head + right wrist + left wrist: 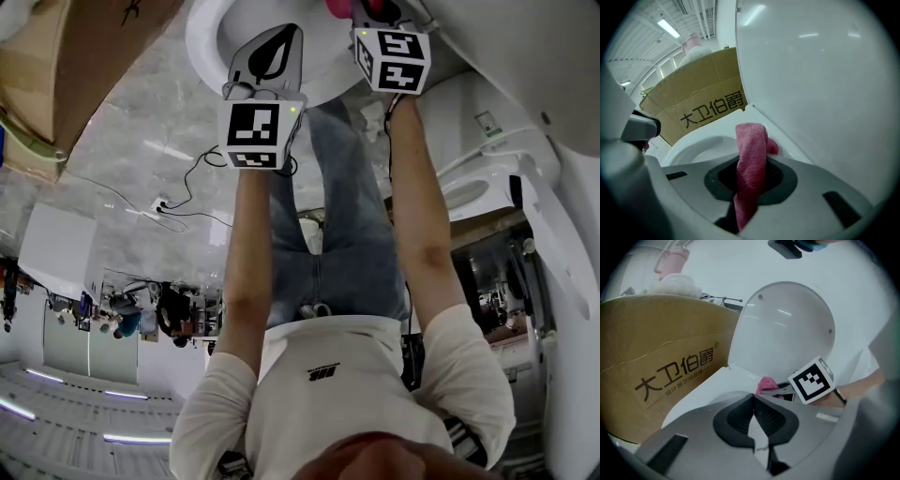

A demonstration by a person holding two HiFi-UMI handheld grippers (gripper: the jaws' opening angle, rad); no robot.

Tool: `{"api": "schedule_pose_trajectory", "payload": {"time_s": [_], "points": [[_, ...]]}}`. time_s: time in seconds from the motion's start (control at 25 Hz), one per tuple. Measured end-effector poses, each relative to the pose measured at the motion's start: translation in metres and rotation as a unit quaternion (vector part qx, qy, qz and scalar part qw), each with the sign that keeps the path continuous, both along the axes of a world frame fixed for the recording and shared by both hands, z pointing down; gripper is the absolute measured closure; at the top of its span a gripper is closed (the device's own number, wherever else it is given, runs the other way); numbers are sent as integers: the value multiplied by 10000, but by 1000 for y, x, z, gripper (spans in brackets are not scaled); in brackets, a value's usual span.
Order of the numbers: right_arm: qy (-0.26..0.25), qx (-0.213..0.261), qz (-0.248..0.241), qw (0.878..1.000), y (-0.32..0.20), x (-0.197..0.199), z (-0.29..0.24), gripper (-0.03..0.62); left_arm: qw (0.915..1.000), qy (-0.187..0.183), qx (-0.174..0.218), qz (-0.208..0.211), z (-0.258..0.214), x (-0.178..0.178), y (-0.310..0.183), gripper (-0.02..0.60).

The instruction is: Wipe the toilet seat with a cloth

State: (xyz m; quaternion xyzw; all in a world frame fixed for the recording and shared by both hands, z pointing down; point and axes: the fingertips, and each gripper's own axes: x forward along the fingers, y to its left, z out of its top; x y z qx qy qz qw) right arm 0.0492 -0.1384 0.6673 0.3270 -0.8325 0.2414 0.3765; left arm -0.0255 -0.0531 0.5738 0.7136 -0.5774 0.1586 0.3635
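The white toilet seat curves below the raised lid. My right gripper is shut on a pink cloth, which drapes over the jaws and touches the seat's back rim close to the lid hinge. My left gripper is shut with nothing in it and hovers over the seat, just left of the right gripper's marker cube and the cloth. In the head view both grippers, left and right, reach to the toilet at the top edge.
A large printed cardboard box stands tight against the toilet's left side, with a pink bottle and a white bundle on top. Another toilet stands to the right. Cables lie on the marble floor.
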Motion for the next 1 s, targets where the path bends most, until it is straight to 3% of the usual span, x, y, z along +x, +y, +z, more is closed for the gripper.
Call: {"api": "schedule_pose_trajectory", "payload": {"time_s": [1.0], "points": [[99, -98, 1076, 9941, 61, 84, 5, 548, 9938, 52, -125, 1104, 3, 62, 30, 571]]}}
